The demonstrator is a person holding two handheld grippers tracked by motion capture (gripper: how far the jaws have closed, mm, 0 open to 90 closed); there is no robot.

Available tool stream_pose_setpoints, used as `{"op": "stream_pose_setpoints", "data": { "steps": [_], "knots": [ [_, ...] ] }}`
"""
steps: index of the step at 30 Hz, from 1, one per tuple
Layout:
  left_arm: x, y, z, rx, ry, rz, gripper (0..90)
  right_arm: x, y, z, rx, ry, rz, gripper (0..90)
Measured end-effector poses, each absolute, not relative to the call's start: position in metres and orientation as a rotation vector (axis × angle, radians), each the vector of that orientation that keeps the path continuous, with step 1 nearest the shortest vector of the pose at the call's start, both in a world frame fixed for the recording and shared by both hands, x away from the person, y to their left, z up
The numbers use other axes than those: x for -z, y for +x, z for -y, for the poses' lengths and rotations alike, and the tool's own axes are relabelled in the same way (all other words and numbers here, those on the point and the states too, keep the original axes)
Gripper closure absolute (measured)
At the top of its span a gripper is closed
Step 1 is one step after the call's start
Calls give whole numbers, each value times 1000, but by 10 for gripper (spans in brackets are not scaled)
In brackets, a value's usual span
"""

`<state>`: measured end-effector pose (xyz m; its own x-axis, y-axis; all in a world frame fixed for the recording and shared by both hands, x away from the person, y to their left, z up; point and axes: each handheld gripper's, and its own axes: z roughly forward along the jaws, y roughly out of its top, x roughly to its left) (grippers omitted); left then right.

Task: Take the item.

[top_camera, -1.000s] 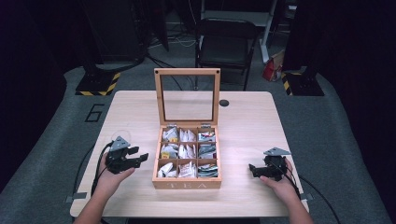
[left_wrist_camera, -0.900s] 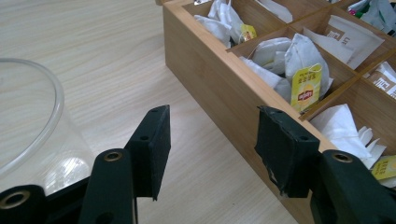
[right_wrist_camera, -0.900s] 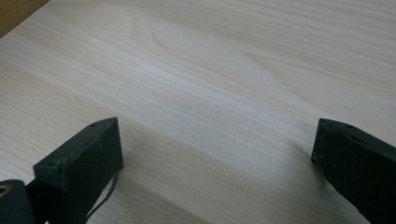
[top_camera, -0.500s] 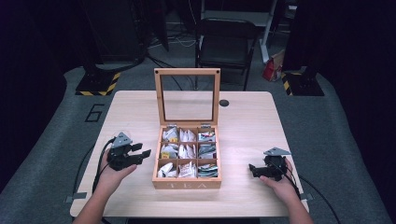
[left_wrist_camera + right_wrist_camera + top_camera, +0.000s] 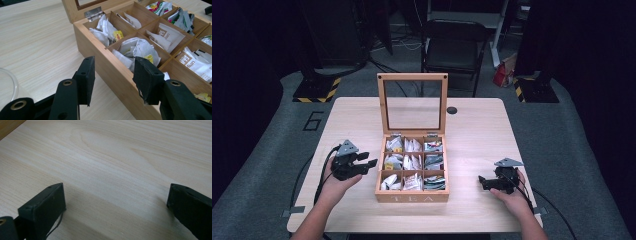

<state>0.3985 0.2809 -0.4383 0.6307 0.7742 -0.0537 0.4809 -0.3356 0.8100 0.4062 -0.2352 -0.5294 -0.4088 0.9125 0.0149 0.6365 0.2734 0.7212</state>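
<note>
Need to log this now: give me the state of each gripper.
Left gripper: open, jaws just been closing, holding nothing, beside the tea box.
Right gripper: open wide, empty, over the table.

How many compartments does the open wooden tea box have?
9 compartments in the open wooden tea box, a three-by-three grid: back row, middle row, front row. All hold tea bags.

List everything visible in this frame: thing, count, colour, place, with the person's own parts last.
Tea box: one, light wood, nine compartments, table centre, marked TEA.
Lid: one, wood frame with clear pane, standing open.
Tea bags: many, mostly white, in the compartments.
Table: one, pale wood.
Chair: one, black, behind the table.
Left gripper: black, left of the box, empty, jaws just been closing.
Right gripper: black, right of the box, open, empty.
Hands: two, at the table's near edge.
</note>
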Motion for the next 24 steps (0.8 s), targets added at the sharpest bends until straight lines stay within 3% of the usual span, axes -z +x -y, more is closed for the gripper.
{"op": "stream_pose_setpoints", "data": {
  "steps": [24],
  "knots": [
    [432, 405, -261, -419, 2031, -920, 545, 529, 406, 235, -926, 1399, -2145, 13]
  ]
}}
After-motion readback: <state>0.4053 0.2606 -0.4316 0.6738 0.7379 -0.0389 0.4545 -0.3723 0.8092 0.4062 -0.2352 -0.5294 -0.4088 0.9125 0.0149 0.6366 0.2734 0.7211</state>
